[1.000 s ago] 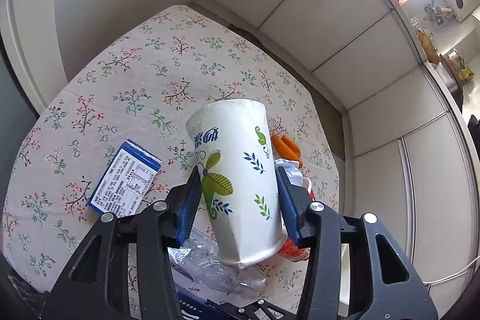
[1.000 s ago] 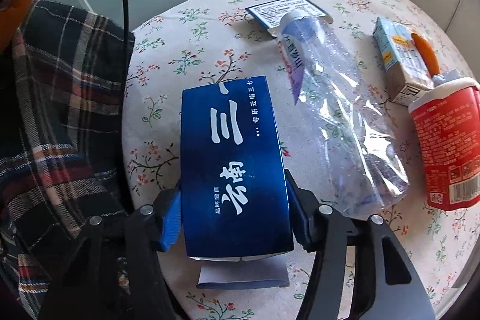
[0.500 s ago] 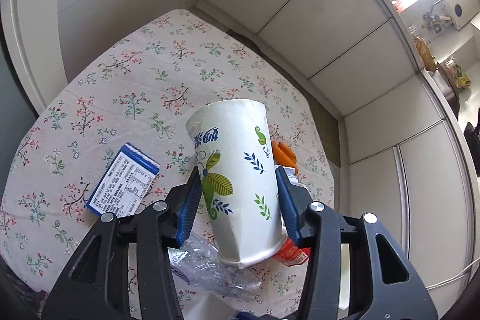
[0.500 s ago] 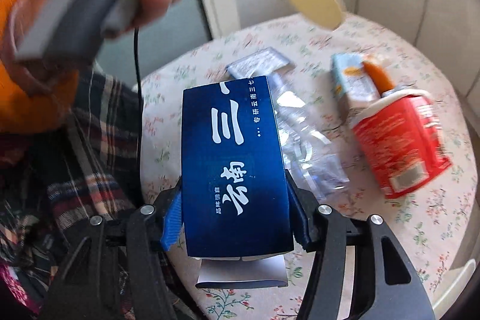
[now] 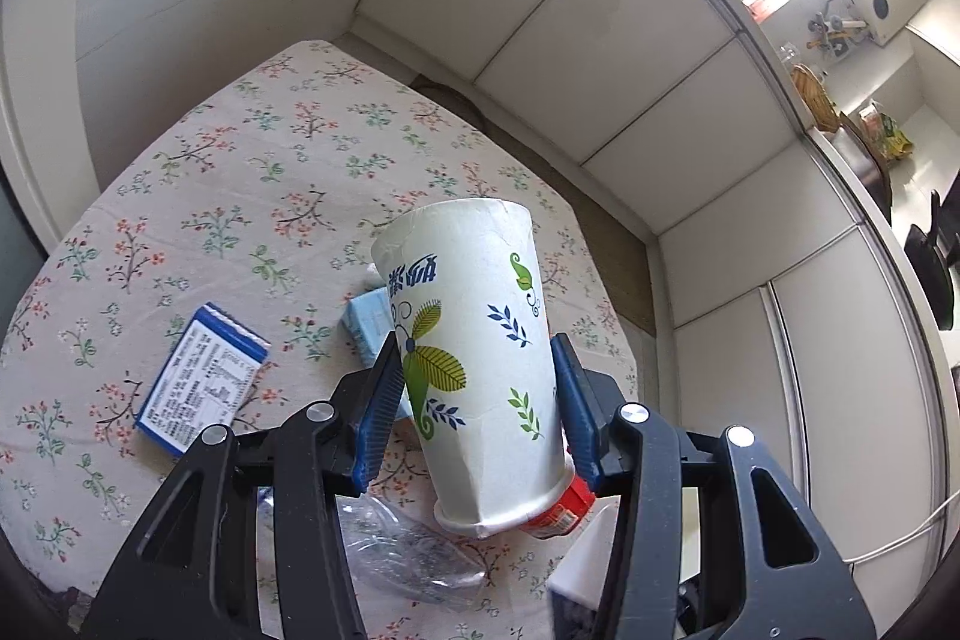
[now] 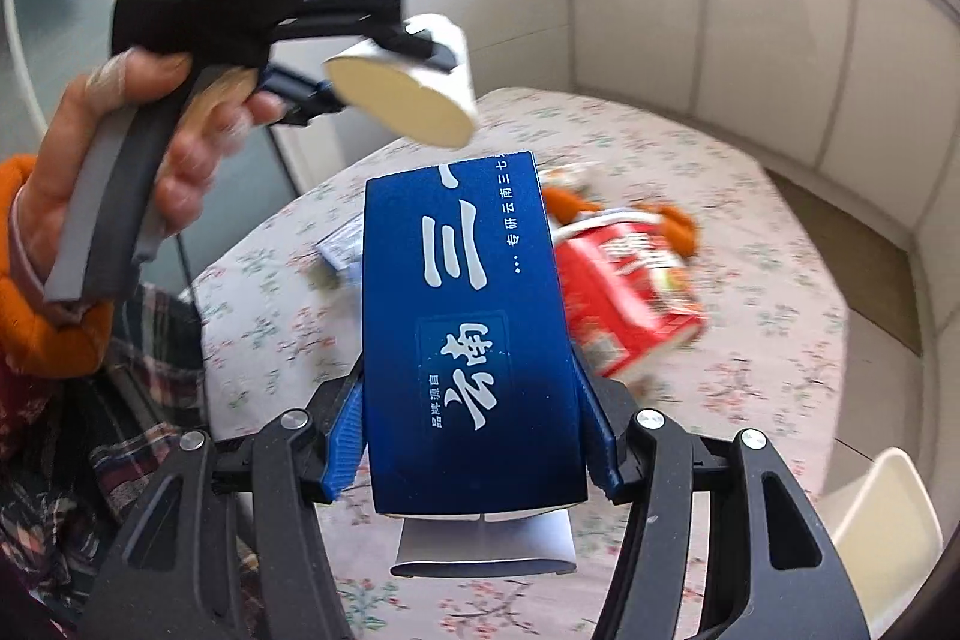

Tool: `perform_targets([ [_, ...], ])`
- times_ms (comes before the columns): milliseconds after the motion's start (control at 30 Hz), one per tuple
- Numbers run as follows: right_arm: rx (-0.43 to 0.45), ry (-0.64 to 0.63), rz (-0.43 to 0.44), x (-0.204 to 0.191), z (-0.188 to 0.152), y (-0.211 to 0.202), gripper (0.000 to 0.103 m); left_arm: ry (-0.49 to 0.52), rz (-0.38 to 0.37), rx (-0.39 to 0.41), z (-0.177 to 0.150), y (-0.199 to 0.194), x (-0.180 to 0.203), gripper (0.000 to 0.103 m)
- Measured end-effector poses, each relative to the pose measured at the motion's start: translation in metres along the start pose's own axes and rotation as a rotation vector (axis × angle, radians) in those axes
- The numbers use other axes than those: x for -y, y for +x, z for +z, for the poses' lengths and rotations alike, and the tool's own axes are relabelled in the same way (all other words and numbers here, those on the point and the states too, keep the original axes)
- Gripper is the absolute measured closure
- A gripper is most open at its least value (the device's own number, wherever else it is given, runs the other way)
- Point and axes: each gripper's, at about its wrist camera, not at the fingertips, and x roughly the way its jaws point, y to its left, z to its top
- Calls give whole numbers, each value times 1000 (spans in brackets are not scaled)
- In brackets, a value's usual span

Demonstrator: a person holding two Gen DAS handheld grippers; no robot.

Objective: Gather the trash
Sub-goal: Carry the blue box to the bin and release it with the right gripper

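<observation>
My left gripper (image 5: pixel 477 403) pinches a white paper cup (image 5: pixel 474 352) across its lower body, blue pads pressed flat on both sides, rim tilted away from me and base toward the camera. I judge the mid-body hold suits a light, crushable cup. My right gripper (image 6: pixel 471 433) clamps a dark blue carton (image 6: pixel 468 340) by its long sides, a white flap hanging open at the near end. Both pieces ride clear above the floral tablecloth (image 5: pixel 240 196), which I read as carrying them off to a bin I cannot see. Below lie a red cup (image 6: pixel 630 298), a crumpled clear bottle (image 5: pixel 408 550), a small blue packet (image 5: pixel 201 379) and a pale blue carton (image 5: pixel 369 325), not yet collected.
</observation>
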Motion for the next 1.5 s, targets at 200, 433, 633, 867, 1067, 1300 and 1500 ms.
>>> perform_targets([
  [200,50,81,-112,28,-3,-25,45,47,-32,8,-5,6,17,57],
  [433,85,201,-257,66,-13,-52,45,90,-46,-19,-15,22,36,57],
  [633,102,317,-387,103,-29,-78,45,123,-66,-29,-22,33,50,57],
  [867,109,434,-556,144,-54,-111,45,164,-87,-52,-32,44,68,57],
  [1067,86,553,-687,179,-81,-138,45,175,-110,-85,-52,60,84,57],
  [1300,-4,675,-804,211,-114,-150,44,202,-140,-130,-81,73,104,57],
  [1500,-49,751,-890,228,-139,-167,33,240,-174,-159,-102,80,135,57],
])
